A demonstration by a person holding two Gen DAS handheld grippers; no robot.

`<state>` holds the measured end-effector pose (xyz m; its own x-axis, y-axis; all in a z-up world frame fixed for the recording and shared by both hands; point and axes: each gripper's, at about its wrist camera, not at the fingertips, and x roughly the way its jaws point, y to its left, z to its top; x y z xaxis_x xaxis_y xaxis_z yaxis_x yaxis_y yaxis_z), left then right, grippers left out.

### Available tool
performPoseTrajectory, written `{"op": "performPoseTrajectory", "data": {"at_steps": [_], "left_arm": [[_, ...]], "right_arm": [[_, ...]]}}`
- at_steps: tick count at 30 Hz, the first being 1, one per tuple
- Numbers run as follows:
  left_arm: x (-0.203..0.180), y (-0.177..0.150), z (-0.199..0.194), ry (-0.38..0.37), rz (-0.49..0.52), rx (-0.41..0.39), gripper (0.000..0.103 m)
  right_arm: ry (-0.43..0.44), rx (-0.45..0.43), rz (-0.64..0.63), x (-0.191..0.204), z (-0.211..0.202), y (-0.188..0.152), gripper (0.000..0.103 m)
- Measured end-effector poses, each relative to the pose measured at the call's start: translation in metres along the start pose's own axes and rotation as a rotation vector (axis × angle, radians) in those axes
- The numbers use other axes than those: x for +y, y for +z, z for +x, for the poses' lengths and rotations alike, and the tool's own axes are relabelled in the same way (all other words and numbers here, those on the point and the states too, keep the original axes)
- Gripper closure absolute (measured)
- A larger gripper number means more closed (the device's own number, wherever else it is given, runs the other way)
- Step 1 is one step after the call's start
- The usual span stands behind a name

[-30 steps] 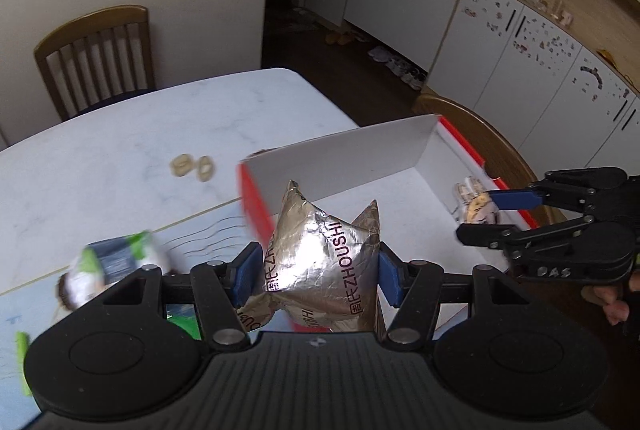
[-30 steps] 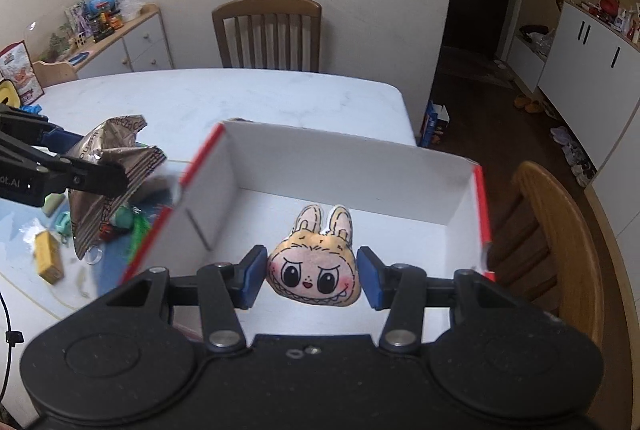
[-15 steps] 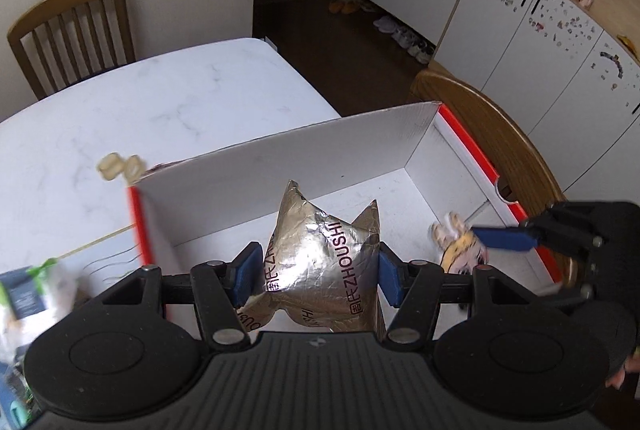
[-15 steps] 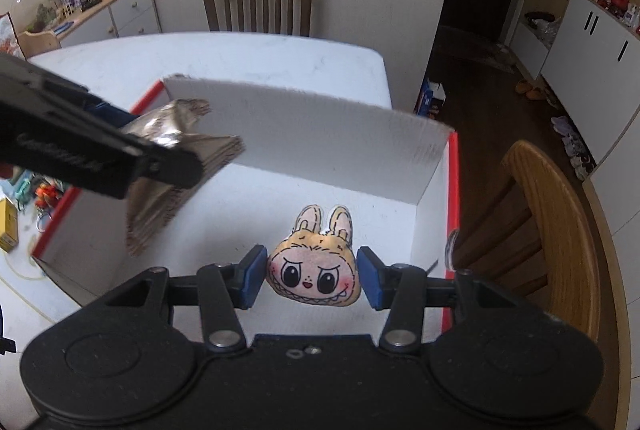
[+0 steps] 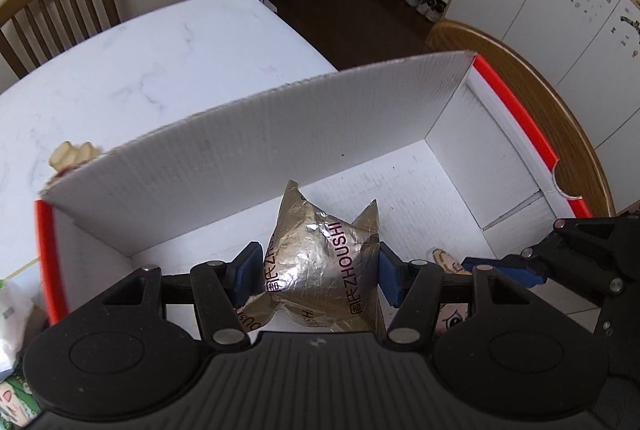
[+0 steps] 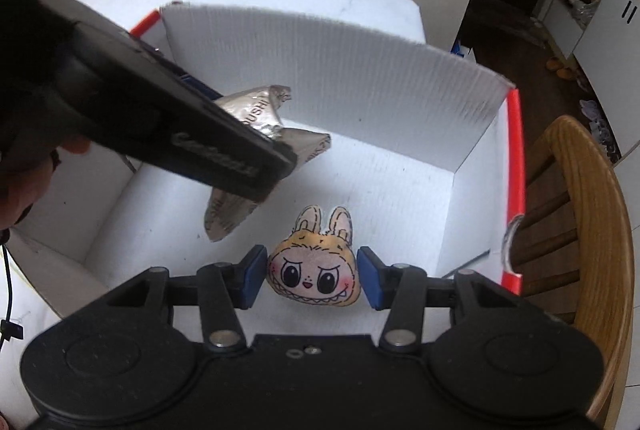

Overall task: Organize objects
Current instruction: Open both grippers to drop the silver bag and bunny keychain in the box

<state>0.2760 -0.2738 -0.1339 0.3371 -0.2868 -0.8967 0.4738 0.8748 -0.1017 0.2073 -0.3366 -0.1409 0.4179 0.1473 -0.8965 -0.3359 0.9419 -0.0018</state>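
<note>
Two items in transit, both over one white box with red-edged end walls, standing on a white marble-look table.

Item 1: crinkled foil snack packet. Held by the left gripper, blue pads pressed on both its sides at a middling width. Long axis runs away from the gripper toward the box's tall far wall; one crimped end points forward and up, the other hangs below the fingers. Position: inside the box's outline, above the floor; contact with the floor cannot be told.

Item 2: flat plush bunny-eared face charm. Held by the right gripper, pads closed on its cheeks. Ears point away from the gripper, toothy chin toward it; face turned up to the camera. Position: over the box floor near the right end wall, just beside the packet.

Handling note, as judgement: the step is lowering and release. Bring each item close to the floor before parting the fingers, keep the two grippers from colliding, and set the packet flat along the floor with the charm beside it, not under.
</note>
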Motion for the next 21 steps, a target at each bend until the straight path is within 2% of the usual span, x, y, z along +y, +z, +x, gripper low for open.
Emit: {"op": "performPoseTrajectory", "data": {"at_steps": [11,21], "left_arm": [[-0.004,0.001,0.025,0.002,-0.004,0.084,0.043],[-0.004,0.005,0.026,-0.006,-0.014,0.096,0.040]], "right_arm": [[0.012,0.111,0.004,-0.002,0.018,0.002,0.056],[0.011,0.133,0.011,0.000,0.020,-0.003,0.054]]}}
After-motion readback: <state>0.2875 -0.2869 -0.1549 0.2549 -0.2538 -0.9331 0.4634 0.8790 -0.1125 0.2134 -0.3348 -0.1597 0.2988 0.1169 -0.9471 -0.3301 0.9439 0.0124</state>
